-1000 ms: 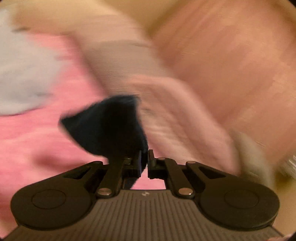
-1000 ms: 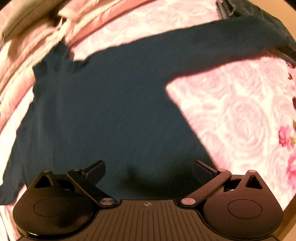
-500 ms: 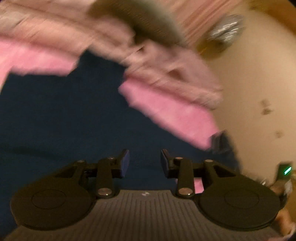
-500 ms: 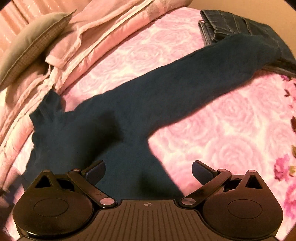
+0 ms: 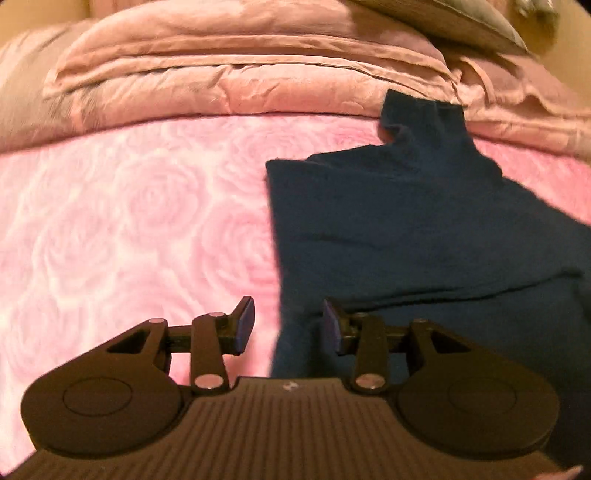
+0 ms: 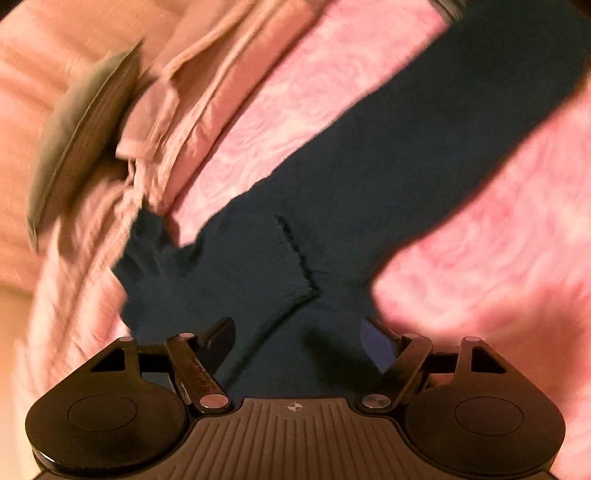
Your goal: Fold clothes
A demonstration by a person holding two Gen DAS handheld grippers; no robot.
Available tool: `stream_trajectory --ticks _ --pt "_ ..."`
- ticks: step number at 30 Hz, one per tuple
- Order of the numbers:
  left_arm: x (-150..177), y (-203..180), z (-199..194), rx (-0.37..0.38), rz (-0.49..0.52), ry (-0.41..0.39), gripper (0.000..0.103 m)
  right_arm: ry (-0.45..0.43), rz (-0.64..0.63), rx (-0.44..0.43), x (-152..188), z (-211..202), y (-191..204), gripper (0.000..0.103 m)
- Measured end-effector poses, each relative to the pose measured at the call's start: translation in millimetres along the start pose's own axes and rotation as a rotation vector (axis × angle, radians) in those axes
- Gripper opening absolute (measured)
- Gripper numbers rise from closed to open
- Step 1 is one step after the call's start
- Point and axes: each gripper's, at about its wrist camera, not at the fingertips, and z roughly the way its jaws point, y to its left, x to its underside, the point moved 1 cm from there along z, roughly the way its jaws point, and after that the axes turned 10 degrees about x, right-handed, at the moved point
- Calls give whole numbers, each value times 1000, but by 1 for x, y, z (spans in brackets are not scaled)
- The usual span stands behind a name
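A dark navy turtleneck sweater (image 5: 406,229) lies flat on a pink rose-patterned bedspread (image 5: 129,221), collar toward the far quilt. Its left side is folded in, which leaves a straight left edge. My left gripper (image 5: 288,325) hovers over that edge low down; its jaws are opening and grip nothing. In the right wrist view the sweater (image 6: 369,166) stretches one sleeve to the upper right, and a folded-over cuff lies across the chest. My right gripper (image 6: 297,334) is low over the body beside the armpit. Its jaws are closing, with cloth below them but nothing pinched.
A folded pale pink quilt (image 5: 221,74) lies along the far side of the bed, with a grey-green cushion (image 5: 443,22) on top. The right wrist view shows the quilt (image 6: 177,92) and cushion (image 6: 81,136) at its upper left. Bare bedspread (image 6: 498,240) lies right of the sweater.
My left gripper let go of the dark cloth it was pinching, opened, and swung down to the sweater's left edge. My right gripper dropped closer to the sweater and its jaws narrowed.
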Motion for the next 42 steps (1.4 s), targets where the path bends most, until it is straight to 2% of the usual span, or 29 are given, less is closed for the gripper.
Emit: stream_trajectory --ticks 3,4,5,8,11,12,13,15,16,20,23,25,27,28,29,31,34,36,37,40,42 --pt "0 -8 14 -3 106 15 35 18 94 -49 -5 15 -5 78" --pt "0 -12 19 -3 142 25 34 20 108 -54 -6 20 -6 75" --pt "0 -16 24 -2 177 36 33 22 117 -58 -8 24 -6 64" --pt "2 -25 35 26 220 63 33 30 158 -55 -12 37 -9 61" --pt "8 -22 35 22 240 63 21 21 187 -69 -16 43 -10 61" --pt "10 -20 35 21 242 63 16 21 181 -67 -17 45 -9 58" --pt "11 -17 34 27 237 57 12 24 171 -62 -17 48 -8 50" --pt "9 -10 29 39 206 37 9 39 147 -56 -17 54 -5 8" --pt "8 -6 25 43 188 27 8 39 124 -57 -17 54 -3 6" --pt "9 10 20 43 113 52 9 -21 -18 -8 -5 37 12 5" --pt "10 3 22 13 151 101 10 -18 -105 79 4 46 11 6" --pt "5 -1 12 23 142 97 11 -28 -132 82 4 44 11 10" --pt "-1 -3 -1 43 112 77 11 -83 -184 109 2 29 16 48" --pt "-6 -3 -10 70 66 37 11 -125 -213 125 2 21 18 56" --pt "-9 -3 -18 100 19 -6 11 -160 -241 126 3 14 20 60" --pt "-15 -4 -16 130 -47 -42 12 -172 -278 104 3 10 19 60" --pt "-19 -10 16 118 -115 15 13 -88 -243 113 -4 30 2 60" --pt "-20 -14 41 92 -153 77 13 -66 -161 71 -14 29 -17 59" --pt "-23 -17 45 88 -180 76 13 -56 -114 41 -19 27 -27 59" --pt "-30 -26 34 118 -254 48 13 -121 6 22 -44 -1 -68 60" --pt "-31 -34 24 143 -295 33 14 -186 112 52 -64 -20 -112 60"
